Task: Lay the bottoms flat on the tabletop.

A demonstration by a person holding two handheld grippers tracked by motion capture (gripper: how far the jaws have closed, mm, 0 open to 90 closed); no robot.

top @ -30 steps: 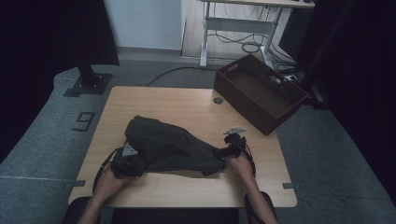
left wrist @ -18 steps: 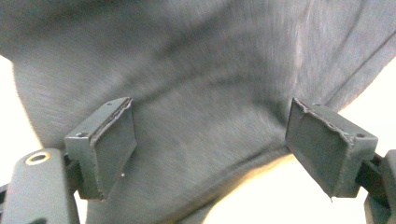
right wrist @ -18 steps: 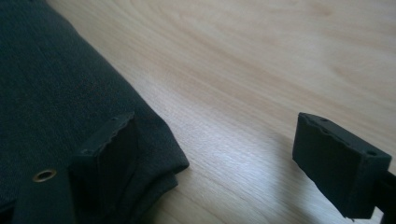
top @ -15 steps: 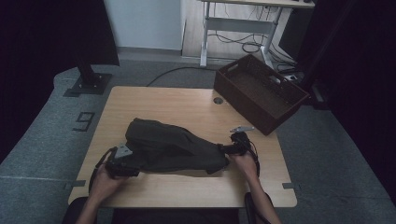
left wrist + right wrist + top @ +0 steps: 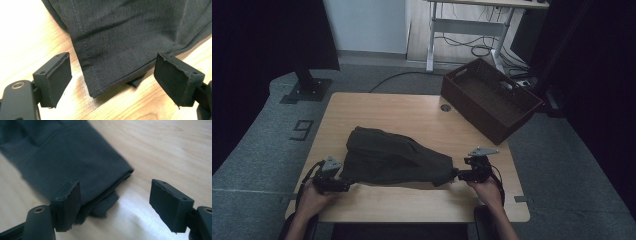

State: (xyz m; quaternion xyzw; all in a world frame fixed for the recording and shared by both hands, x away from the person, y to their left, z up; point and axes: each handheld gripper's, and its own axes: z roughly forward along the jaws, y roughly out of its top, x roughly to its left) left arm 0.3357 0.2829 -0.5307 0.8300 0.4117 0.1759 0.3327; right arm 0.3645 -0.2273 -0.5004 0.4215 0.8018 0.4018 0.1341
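I am holding my left gripper [image 5: 112, 82] at the near left end of the dark olive folded cloth garment [image 5: 394, 157], which is lying across the middle of the pale wooden table [image 5: 412, 112]. In the left gripper view its jaws are standing wide apart, one on each side of a stitched hem corner of the garment; the corner is lying flat on the wood between the pads [image 5: 58, 81], and neither pad is pressing on it.

I am holding my right gripper [image 5: 115, 205] at the garment's other end, near the table's right front edge. Its jaws have just been closing, yet a broad gap is showing between them in the right gripper view. The folded end of the cloth is lying in front of the one pad [image 5: 72, 203], partly tucked beside it, while the other pad is standing clear over bare wood. Nothing is clamped there.

In the high view both my hands are resting low at the front edge, and a dark brown woven basket [image 5: 492, 97] is sitting at the far right corner, well apart from the garment.
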